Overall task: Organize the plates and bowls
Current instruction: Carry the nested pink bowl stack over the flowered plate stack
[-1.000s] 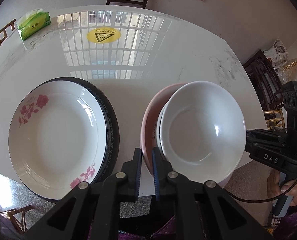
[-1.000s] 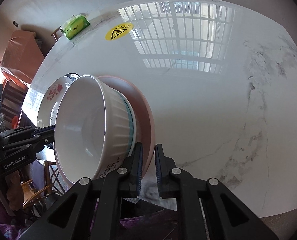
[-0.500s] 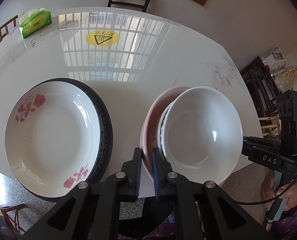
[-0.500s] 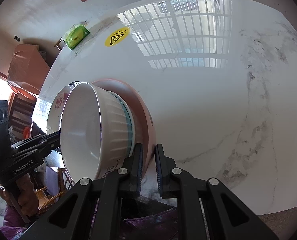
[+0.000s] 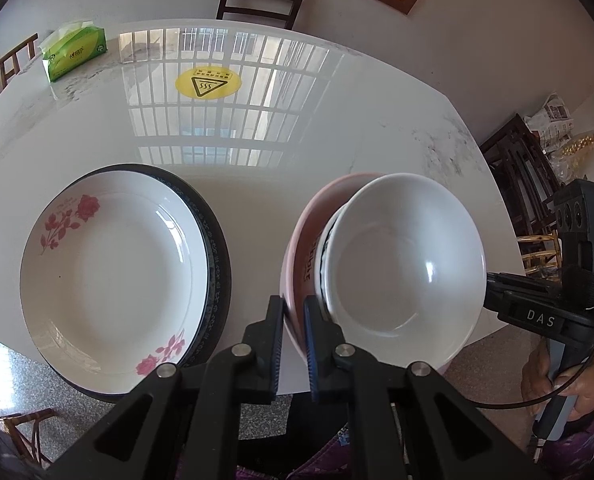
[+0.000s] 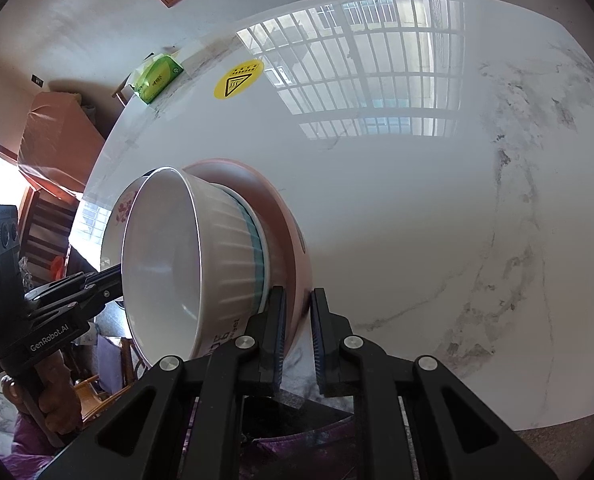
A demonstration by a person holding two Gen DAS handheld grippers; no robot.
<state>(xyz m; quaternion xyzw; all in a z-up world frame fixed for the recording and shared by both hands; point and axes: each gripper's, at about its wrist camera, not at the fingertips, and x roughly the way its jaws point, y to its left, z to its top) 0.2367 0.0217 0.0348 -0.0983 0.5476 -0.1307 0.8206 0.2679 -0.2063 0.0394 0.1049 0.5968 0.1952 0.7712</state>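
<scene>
the left tool [image 5: 293,334] is clamped on the near-left rim of the pink bowl [image 5: 297,248], and the right tool [image 6: 297,322] is clamped on the same bowl's opposite rim. the white bowl [image 5: 401,264] is nested inside, so the stack is gripped from both sides, seemingly lifted and tilted at the bench's [image 5: 337,120] near edge. beside it, toward the near-left edge, the rose plate [image 5: 109,276] rests on a dark plate [image 5: 217,256]. the bowl stack is judged mid-carry; next, it should be levelled, set down and both grips released.
</scene>
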